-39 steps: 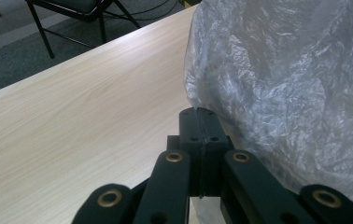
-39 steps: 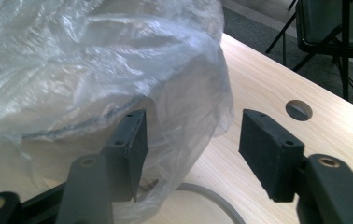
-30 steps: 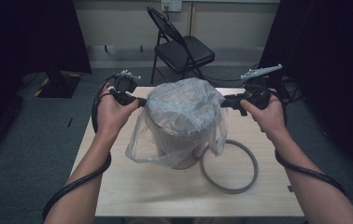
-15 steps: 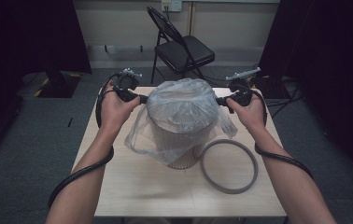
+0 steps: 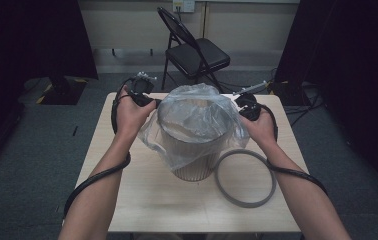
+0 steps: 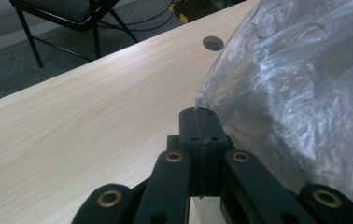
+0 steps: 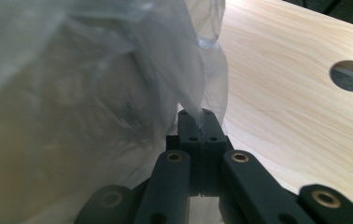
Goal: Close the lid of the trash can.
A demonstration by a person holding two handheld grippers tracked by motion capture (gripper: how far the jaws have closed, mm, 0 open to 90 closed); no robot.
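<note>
While both hands hover at the table's (image 5: 142, 200) far half, a clear, crinkled plastic bag (image 5: 197, 122) drapes over a ribbed, pale bin (image 5: 193, 162) standing mid-table. Left gripper (image 5: 153, 102) has its jaws pressed together on the bag's edge at the bin's left side; film emerges right at the fingertips (image 6: 201, 125). Right gripper (image 5: 241, 106) likewise pinches a fold at the right side. Grey ring (image 5: 245, 177) lies flat just beside the bin.

dim room, dark edges; light falls on the table (image 5: 142, 200); close plastic bag (image 7: 72, 70) blurred.
</note>
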